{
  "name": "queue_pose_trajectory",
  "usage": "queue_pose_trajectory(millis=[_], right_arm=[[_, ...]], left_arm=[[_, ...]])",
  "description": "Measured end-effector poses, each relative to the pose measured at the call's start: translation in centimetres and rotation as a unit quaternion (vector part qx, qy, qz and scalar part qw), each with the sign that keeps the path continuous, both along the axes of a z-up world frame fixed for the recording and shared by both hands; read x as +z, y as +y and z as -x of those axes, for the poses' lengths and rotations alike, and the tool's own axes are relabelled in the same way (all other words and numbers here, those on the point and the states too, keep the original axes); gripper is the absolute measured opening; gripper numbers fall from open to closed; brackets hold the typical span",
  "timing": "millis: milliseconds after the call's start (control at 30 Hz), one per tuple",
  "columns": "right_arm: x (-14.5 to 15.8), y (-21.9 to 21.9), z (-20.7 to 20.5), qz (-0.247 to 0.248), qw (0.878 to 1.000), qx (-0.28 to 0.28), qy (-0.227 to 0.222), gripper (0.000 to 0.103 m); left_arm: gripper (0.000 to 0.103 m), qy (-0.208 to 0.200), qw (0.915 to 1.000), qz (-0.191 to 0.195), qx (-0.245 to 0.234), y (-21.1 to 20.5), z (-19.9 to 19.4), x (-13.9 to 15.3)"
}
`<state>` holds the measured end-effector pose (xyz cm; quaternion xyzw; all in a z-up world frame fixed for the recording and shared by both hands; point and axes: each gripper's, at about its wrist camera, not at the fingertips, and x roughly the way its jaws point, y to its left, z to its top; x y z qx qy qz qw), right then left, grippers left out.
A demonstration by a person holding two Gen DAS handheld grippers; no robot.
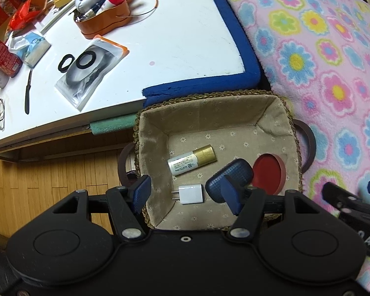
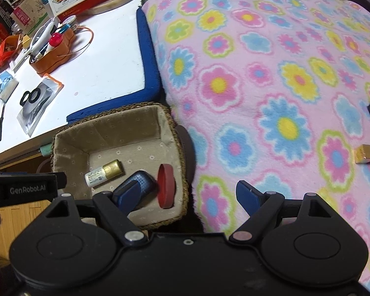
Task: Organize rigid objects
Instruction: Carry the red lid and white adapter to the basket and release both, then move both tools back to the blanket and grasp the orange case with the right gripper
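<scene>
A woven basket (image 1: 271,113) with beige floral lining stands between the white table and the flowered blanket; it also shows in the right wrist view (image 2: 125,113). In it lie a white and gold tube (image 1: 191,159), a white plug adapter (image 1: 191,193), a dark blue grid-patterned case (image 1: 234,172) and a red round disc (image 1: 268,172). My left gripper (image 1: 188,194) is open and empty, just above the basket's near side. My right gripper (image 2: 186,196) is open and empty over the basket's right edge and the blanket. Two gold and dark boxes (image 2: 368,154) lie on the blanket at the right.
A white table (image 1: 172,37) with blue padded edging holds an orange container (image 1: 106,22) of items, black rings (image 1: 85,60) on a plastic bag, a red tin (image 1: 3,59) and a black-handled tool (image 1: 27,91). A pink flowered blanket (image 2: 271,86) covers the right. Wooden floor (image 1: 49,177) lies below left.
</scene>
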<state>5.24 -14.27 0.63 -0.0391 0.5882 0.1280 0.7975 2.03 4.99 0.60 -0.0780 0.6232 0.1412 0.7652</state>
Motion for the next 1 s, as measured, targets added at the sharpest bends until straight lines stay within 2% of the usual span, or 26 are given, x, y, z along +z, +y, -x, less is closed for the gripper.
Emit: queue_pose_trajectory(millis=[267,533,800,1000], right_arm=[[0.6,-5.2,0.7,0.011,0.999,-0.038,-0.008,0.085],[1.1,-13.6,1.8,0.031,0.994,-0.105,-0.014,0.085],[0.6,-24.2,1.7,0.063,0.975,-0.213,-0.016,0.085],[1.3,-29.2,-0.1,0.064,0.960,-0.271,-0.034,0.085]], left_arm=[[0.062,0.011,0.9996,0.019,-0.020,-0.8,-0.1,-0.4],[0.063,0.013,0.9980,0.013,-0.061,-2.6,-0.2,-0.3],[0.063,0.007,0.9917,0.010,-0.128,-5.9,-0.3,0.2],[0.063,-0.017,0.9829,0.019,-0.183,-9.8,-0.7,1.8]])
